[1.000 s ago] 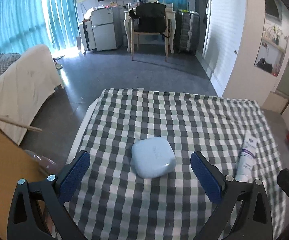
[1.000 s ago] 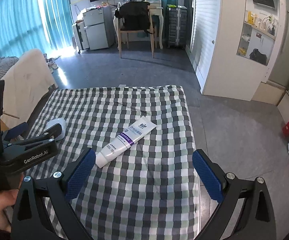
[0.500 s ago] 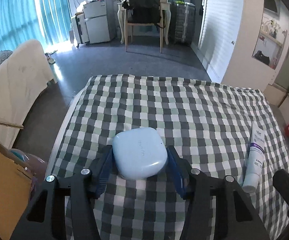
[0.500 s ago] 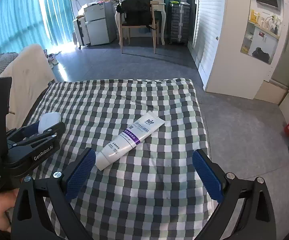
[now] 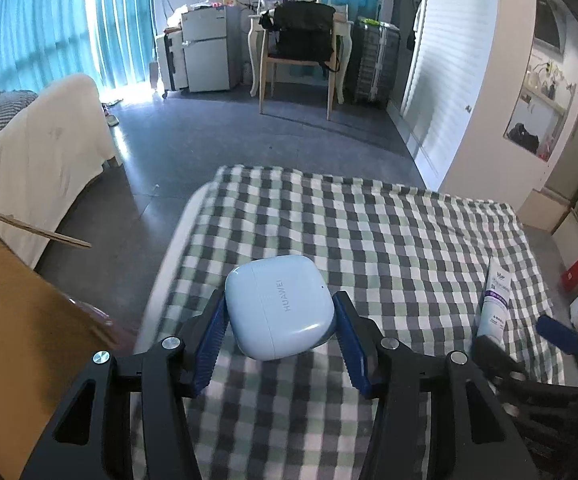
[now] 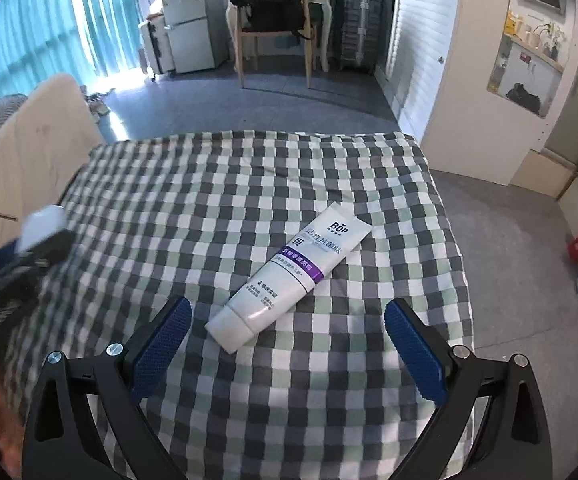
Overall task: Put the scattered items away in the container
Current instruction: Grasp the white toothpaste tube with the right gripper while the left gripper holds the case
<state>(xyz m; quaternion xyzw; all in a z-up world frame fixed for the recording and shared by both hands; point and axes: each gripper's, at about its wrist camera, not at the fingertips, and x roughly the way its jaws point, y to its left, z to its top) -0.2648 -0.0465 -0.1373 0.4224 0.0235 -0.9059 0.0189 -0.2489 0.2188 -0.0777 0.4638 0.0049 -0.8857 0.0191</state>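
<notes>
The smooth, probably slippery earbud case (image 5: 280, 306) is clamped by its flat sides in the left gripper (image 5: 280, 336), while the right gripper (image 6: 287, 346) is spread wide, the squashy tube (image 6: 289, 276) at twelve o'clock.

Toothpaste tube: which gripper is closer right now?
Right. The right gripper is open just short of the toothpaste tube, cap end between its fingers. The left gripper is off to the tube's left, shut on the earbud case.

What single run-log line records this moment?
left gripper: shut on earbud case, lifted | right gripper: open, near toothpaste tube | checked cloth | container: unseen
</notes>
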